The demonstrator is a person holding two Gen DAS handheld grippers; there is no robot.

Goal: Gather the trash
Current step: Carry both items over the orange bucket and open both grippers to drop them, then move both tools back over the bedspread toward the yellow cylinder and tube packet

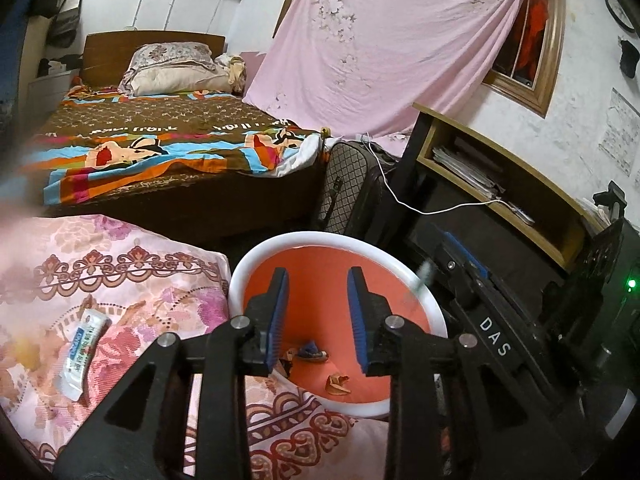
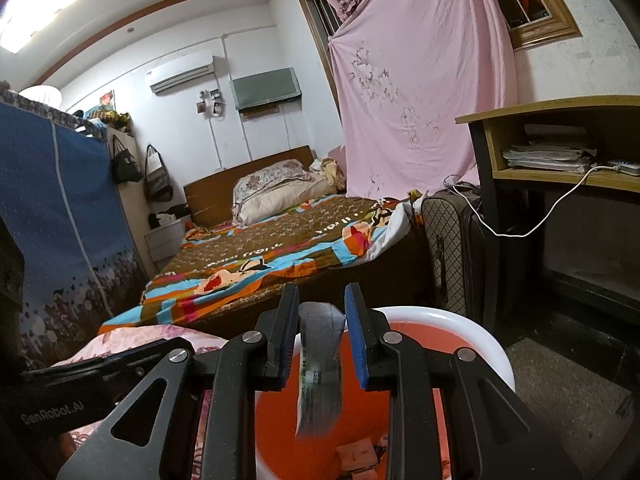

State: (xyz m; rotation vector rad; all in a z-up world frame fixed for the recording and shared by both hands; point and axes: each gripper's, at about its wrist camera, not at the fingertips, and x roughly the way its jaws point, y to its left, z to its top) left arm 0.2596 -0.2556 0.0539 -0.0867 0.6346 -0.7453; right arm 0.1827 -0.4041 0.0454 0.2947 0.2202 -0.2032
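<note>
Bin (image 1: 336,252), orange inside with a white rim, sits at 6 o'clock in both views, beside a floral quilt (image 1: 132,280).

Left wrist view: the left gripper (image 1: 318,322) hangs over the bin mouth with its jaws parted and nothing between the blue pads. Scraps (image 1: 338,384) lie on the bin floor. A blue-and-white tube (image 1: 82,350) lies on the quilt at 8 o'clock, apart from the bin. The right gripper's black body crosses the frame at 4 o'clock.

Right wrist view: the right gripper (image 2: 322,334) has its jaws narrowed onto a crumpled grey-green wrapper (image 2: 320,376), which hangs between the pads above the bin. The tube is out of this view. Small cartons (image 2: 358,456) lie in the bin.
</note>
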